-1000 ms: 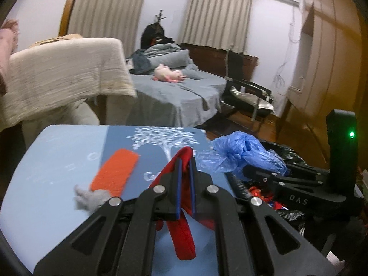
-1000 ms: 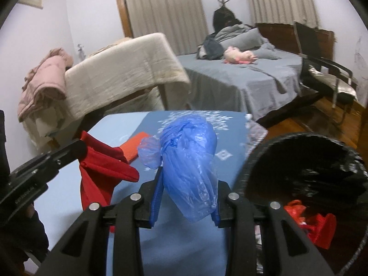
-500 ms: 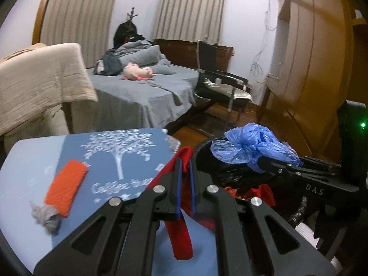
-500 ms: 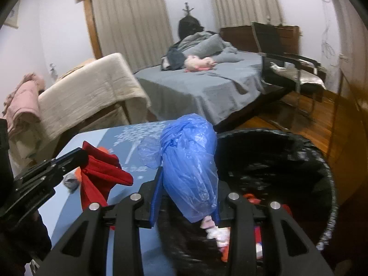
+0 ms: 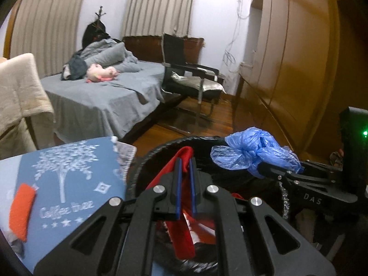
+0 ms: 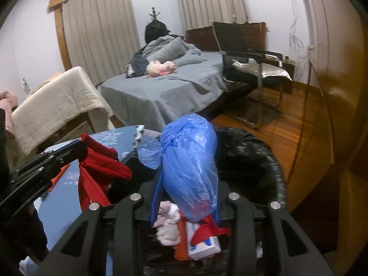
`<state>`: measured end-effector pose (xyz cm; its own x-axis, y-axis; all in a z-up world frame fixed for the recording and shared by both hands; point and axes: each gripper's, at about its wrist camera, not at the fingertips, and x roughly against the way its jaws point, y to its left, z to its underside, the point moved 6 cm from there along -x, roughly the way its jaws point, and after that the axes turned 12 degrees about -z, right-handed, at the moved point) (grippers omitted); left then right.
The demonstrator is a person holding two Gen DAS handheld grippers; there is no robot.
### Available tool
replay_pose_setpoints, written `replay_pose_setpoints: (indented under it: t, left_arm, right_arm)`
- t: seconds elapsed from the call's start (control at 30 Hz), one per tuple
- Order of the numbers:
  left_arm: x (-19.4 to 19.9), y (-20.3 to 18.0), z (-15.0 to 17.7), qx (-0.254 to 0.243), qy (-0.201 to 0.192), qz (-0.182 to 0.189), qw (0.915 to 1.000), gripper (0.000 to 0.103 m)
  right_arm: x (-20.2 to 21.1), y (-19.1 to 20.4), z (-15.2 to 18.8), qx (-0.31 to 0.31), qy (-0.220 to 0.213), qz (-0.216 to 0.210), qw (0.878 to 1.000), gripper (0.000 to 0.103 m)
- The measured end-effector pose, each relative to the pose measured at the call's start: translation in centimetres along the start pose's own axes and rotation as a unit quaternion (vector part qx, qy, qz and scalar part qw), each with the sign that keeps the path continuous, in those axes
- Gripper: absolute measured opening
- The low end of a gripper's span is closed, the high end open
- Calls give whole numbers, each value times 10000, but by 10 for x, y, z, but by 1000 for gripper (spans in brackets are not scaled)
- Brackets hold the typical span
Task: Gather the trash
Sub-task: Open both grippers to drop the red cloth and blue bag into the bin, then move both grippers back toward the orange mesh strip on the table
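Observation:
My left gripper (image 5: pixel 185 161) is shut on a red cloth (image 5: pixel 184 241) that hangs over the black-lined trash bin (image 5: pixel 147 161). It also shows in the right wrist view (image 6: pixel 101 165). My right gripper (image 6: pixel 186 184) is shut on a crumpled blue plastic bag (image 6: pixel 188 161) and holds it above the bin (image 6: pixel 271 161). The bag also shows in the left wrist view (image 5: pixel 250 151). The bin holds red scraps, a white carton (image 6: pixel 202 241) and pale tissue (image 6: pixel 168 225).
A blue table mat (image 5: pixel 69 184) with a white tree print lies left of the bin, with an orange cloth (image 5: pixel 21 211) on it. A grey bed (image 5: pixel 103 96), a black chair (image 5: pixel 191 80) and a wooden wardrobe (image 5: pixel 299 69) stand behind.
Both grippers have swung right from over the table to above the trash bin, still holding the red cloth and the blue bag.

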<state>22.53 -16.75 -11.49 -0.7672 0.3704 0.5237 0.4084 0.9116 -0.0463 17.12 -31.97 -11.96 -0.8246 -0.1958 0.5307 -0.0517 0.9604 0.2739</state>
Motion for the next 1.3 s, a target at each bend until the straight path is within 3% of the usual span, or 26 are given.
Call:
replay_pose_setpoints:
  t: [0.1, 0.13, 0.27, 0.37, 0.43, 0.47, 0.57, 0.87, 1.3]
  left_arm:
    - [-19, -15, 1, -1, 164, 204, 9997, 11]
    - [-23, -17, 0, -11, 205, 236, 9995, 19]
    - [-30, -23, 1, -61, 264, 225, 9994, 36]
    - [-28, -16, 3, -86, 227, 89, 9997, 55]
    - [-25, -9, 4, -80, 200, -91, 9997, 75]
    - [-23, -4, 3, -62, 173, -166, 9997, 77]
    - [-15, 15, 5, 9, 164, -407, 9990, 88]
    - [26, 95, 21, 414, 157, -1259, 9911, 93]
    - [98, 219, 71, 854, 213, -2581, 9621, 93]
  right_arm:
    - [-2, -16, 1, -47, 47, 144, 9999, 41]
    - [-2, -21, 2, -59, 70, 189, 9998, 47]
    - [-1, -32, 6, -99, 68, 309, 9994, 63]
    - [2, -34, 6, -65, 20, 386, 9992, 77]
    - [2, -33, 6, -38, -1, 407, 9992, 89]
    - [3, -31, 6, -16, -14, 423, 9991, 94]
    - [2, -22, 6, 44, -47, 379, 9993, 97]
    - [-18, 30, 12, 58, 68, -139, 9999, 97]
    - [-75, 163, 26, 730, 279, -1103, 9908, 97]
